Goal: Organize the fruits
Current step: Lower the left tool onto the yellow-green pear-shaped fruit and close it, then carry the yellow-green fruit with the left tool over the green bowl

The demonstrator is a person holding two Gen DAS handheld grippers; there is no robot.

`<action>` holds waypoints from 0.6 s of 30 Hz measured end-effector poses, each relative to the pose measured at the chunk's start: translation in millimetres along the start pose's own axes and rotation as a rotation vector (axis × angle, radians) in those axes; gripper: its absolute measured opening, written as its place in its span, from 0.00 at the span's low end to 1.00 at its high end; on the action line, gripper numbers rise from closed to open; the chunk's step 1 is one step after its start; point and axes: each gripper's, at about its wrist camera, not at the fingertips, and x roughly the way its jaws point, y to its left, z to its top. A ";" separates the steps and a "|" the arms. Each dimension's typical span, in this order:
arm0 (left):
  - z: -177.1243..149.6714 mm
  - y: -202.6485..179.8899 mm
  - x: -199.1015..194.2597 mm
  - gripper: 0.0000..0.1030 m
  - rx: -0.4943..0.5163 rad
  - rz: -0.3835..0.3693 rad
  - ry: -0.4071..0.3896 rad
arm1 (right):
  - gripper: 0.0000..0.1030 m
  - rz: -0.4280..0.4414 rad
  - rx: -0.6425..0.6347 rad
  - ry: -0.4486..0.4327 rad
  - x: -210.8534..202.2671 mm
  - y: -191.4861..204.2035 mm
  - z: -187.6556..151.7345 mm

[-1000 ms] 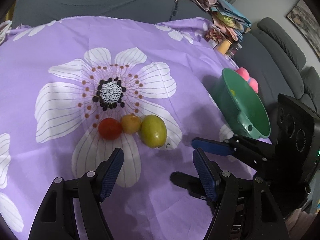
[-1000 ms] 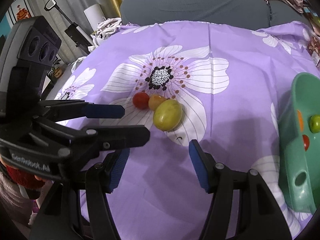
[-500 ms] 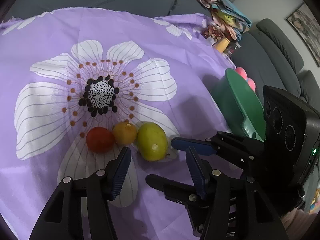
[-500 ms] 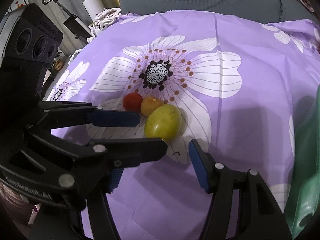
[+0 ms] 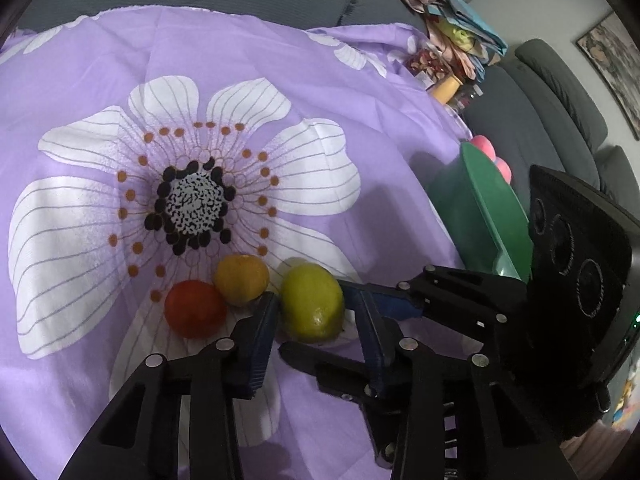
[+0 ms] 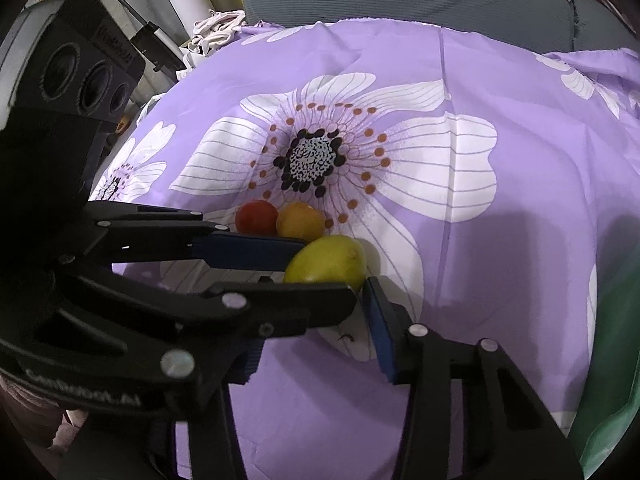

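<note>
Three fruits lay in a tight row on the purple cloth (image 5: 360,92), low on its big white flower print: one yellow-green lemon (image 5: 312,302), one orange fruit (image 5: 241,279), one red tomato (image 5: 195,309). All were smooth and roundish; the lemon was oval and the biggest, with a nub at one end. The orange fruit touched the tomato, and the lemon sat just beside it.

Two hand-held grippers, both black plastic with blue ribbed pads. The left hand-held gripper (image 5: 316,330) straddled the lemon, jaws closing and narrow; its left pad was at the lemon's side, while contact on the other side was hard to make out. The right hand-held gripper (image 6: 320,324) was also closing and narrow, its fingers crossing those of the left one. In the right wrist view one of its pads (image 6: 378,328) sat just beside the lemon's near end; the other was hidden under the left gripper's finger, so whether it gripped anything could not be told.

One green bowl (image 5: 488,216), smooth plastic, stood at the cloth's right edge, seen edge-on, its inside hidden. Two pink round things (image 5: 490,152) peeked over its rim. The cloth was thin and creased, draped over a surface. A grey ribbed sofa (image 5: 560,92) stood behind, with a cluttered pile (image 5: 448,44) that was too small to sort.
</note>
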 end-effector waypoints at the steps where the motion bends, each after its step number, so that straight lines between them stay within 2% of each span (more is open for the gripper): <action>1: 0.1 1.2 0.4 0.34 -0.004 -0.002 0.001 | 0.40 0.000 -0.002 -0.001 -0.2 -0.4 -0.4; 8: -1.1 1.5 -0.6 0.33 0.003 -0.003 0.000 | 0.39 -0.025 -0.030 -0.014 -3.2 3.2 -2.2; 18: -7.4 -21.4 -19.8 0.33 0.062 0.016 -0.039 | 0.39 -0.030 -0.029 -0.082 -29.2 13.0 -13.2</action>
